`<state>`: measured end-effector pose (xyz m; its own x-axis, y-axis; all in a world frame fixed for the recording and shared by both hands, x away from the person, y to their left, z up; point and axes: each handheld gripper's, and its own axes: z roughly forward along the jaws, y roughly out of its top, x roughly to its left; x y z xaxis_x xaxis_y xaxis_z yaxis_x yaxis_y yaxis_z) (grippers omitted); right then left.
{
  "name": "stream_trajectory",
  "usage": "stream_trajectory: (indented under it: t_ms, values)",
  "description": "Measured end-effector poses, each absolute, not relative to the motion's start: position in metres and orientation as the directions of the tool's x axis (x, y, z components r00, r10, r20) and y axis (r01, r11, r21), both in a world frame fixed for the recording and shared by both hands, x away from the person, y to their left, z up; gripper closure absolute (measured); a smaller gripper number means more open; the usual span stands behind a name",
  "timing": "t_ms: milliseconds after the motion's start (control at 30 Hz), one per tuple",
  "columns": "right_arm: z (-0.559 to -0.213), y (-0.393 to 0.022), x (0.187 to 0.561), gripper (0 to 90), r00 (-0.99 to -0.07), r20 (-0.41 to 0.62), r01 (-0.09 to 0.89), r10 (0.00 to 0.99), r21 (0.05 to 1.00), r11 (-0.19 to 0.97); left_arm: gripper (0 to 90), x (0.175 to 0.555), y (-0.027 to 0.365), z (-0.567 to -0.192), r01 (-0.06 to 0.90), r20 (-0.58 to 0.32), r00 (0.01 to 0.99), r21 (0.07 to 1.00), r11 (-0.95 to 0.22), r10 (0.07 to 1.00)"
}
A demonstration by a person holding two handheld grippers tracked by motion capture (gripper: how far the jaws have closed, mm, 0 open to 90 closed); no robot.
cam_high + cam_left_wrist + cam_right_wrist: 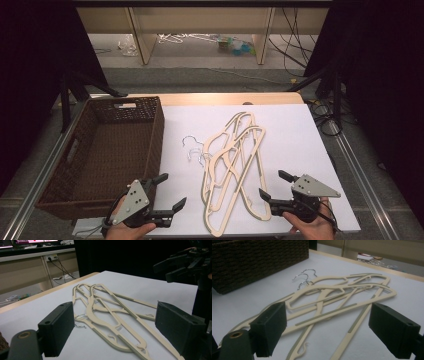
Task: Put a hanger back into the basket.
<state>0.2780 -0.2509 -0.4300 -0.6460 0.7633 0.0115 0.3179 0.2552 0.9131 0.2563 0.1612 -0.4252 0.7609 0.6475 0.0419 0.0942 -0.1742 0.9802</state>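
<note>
Two hand-held black two-jaw grippers sit at the table's near edge: the left gripper (169, 193) and the right gripper (276, 185), both with jaws spread wide and empty. Between them, a loose overlapping pile of cream plastic clothes hangers (235, 170) with silver wire hooks lies on the white tabletop (295, 135). Left of the pile stands a dark brown woven wicker basket (155, 130)

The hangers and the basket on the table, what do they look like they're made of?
Hangers: likely matte cream plastic, thin moulded frames with ribbed grey grip strips; shiny hooks look like metal wire. Basket: dark brown woven wicker or rattan, judging by its weave.
</note>
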Motion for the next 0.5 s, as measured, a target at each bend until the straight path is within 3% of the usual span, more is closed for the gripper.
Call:
stream_trajectory:
  t_ms: [500]
  values:
    - [-0.4333,-0.2499,0.2798,15.8,-0.641,0.004,0.336,0.767,0.901,0.276,15.9,0.2564,0.1608,-0.4250,0.092,0.046,0.761,0.980,-0.178,0.647]
